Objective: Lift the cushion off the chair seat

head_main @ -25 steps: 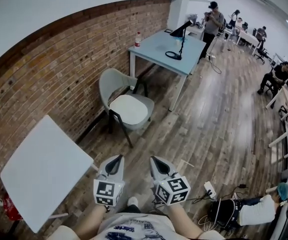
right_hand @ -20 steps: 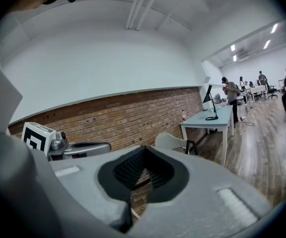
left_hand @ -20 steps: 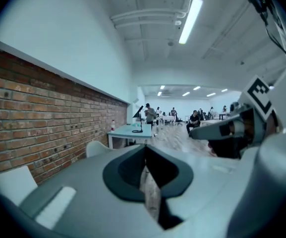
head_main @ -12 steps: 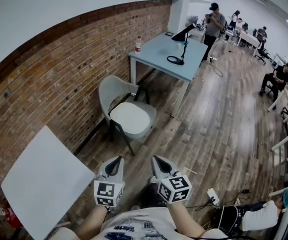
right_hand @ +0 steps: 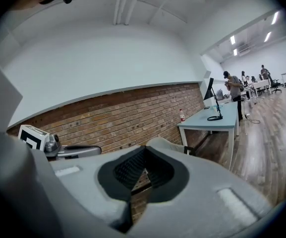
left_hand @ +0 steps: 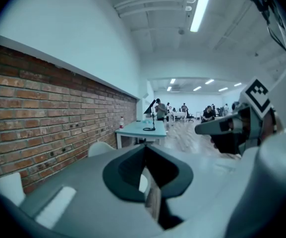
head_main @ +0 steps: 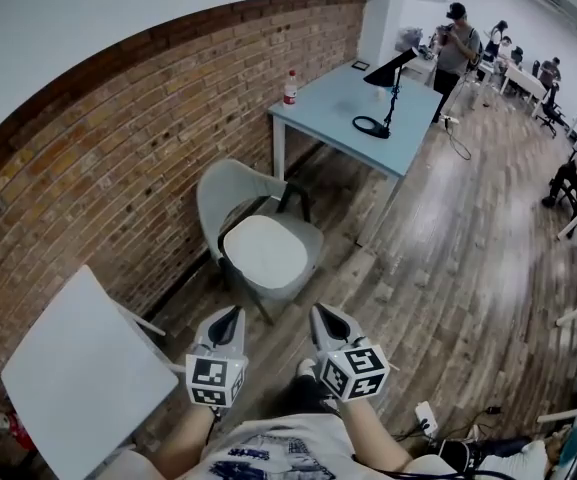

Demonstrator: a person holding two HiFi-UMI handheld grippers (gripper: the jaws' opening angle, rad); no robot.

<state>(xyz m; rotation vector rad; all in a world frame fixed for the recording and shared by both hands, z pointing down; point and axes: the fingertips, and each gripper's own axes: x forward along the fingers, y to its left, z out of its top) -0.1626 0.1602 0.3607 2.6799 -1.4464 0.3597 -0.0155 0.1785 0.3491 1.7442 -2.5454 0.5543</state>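
Observation:
A pale grey shell chair [head_main: 226,190] stands by the brick wall with a white round cushion [head_main: 264,249] lying on its seat. My left gripper [head_main: 230,317] and right gripper [head_main: 318,314] are side by side just short of the chair's front edge, both shut and holding nothing. The chair back [left_hand: 99,148] peeks over the shut jaws in the left gripper view, and the chair's top edge [right_hand: 168,145] shows above the jaws in the right gripper view. Neither gripper touches the cushion.
A light blue table [head_main: 353,104] with a black desk lamp [head_main: 392,73] and a bottle [head_main: 289,87] stands beyond the chair. A white table [head_main: 80,373] is at my left. Several people [head_main: 457,33] stand and sit far off on the wooden floor [head_main: 468,258].
Both grippers and I have moved forward toward the chair, which now sits closer and lower in the head view. The jaws stayed shut.

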